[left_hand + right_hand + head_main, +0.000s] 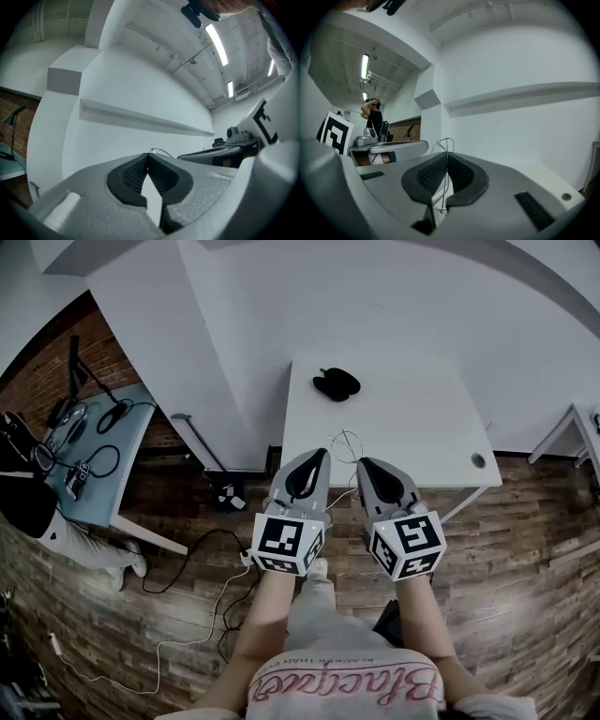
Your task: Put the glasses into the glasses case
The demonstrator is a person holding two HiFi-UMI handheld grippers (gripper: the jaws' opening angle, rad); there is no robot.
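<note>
Left tongs (322, 455) and right tongs (362, 463) pinch faint wire glasses (348, 443); case (336, 383) well apart.

Past the pressed-together tips of the left gripper (148, 156) only a thin wire loop of the glasses (161, 151) shows, the rest is hidden behind its jaws, more wire sinks from sight between the pads of the right gripper (447, 156), and the dark glasses case (336, 383) beyond both is too small to tell whether its lid is up.
</note>
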